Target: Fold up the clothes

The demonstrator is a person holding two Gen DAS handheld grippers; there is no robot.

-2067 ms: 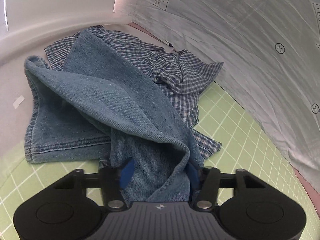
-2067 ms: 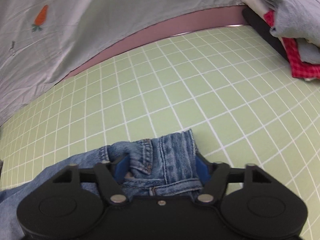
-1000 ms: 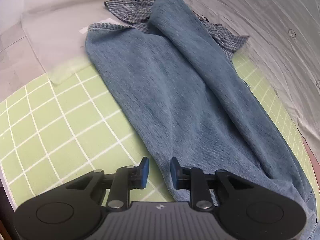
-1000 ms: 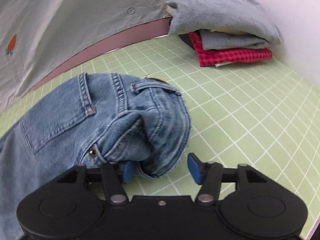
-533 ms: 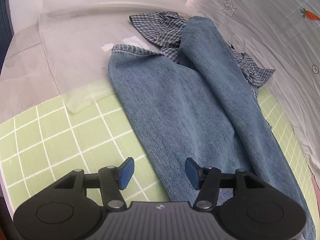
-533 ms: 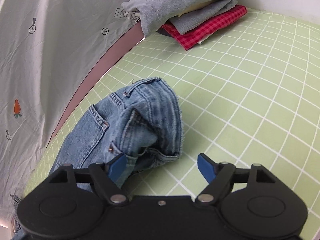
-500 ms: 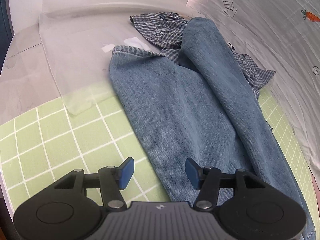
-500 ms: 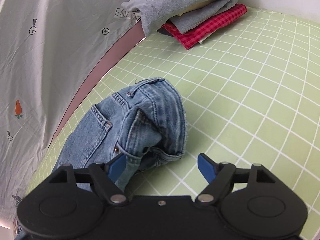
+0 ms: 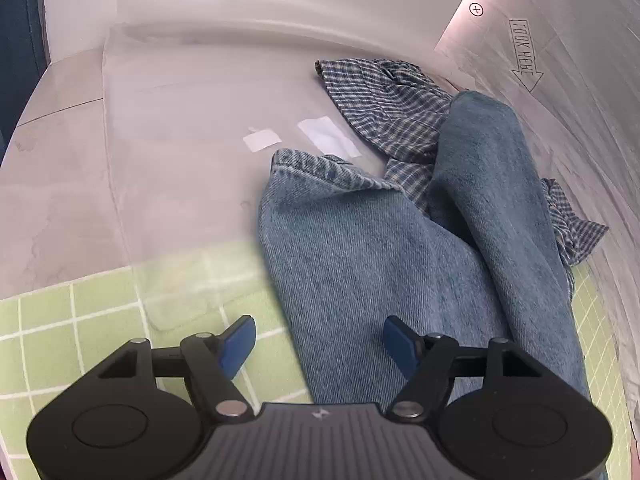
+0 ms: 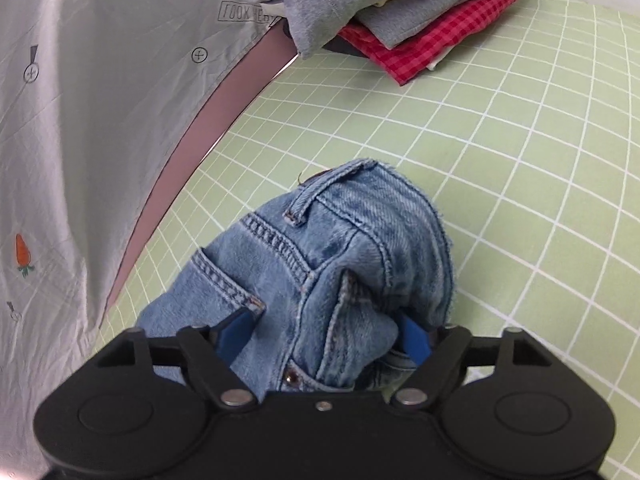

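A pair of blue jeans lies stretched over the green grid mat. In the left wrist view the legs (image 9: pixel 380 248) run away from me, their hems resting on a blue checked shirt (image 9: pixel 384 96). My left gripper (image 9: pixel 318 340) is open, its jaws straddling the near edge of the leg without closing on it. In the right wrist view the bunched waistband and back pocket (image 10: pixel 320 264) sit between the wide-open jaws of my right gripper (image 10: pixel 326 334).
A folded stack of grey and red checked clothes (image 10: pixel 400 8) lies at the far right of the mat (image 10: pixel 520 160). A grey printed sheet (image 10: pixel 80 120) hangs along the back edge. A translucent plastic sheet (image 9: pixel 180 140) covers the grey table left of the jeans.
Both grippers let go of the jeans after pulling them out flat. The left gripper moved toward the leg hems, and the right gripper moved in over the waistband.
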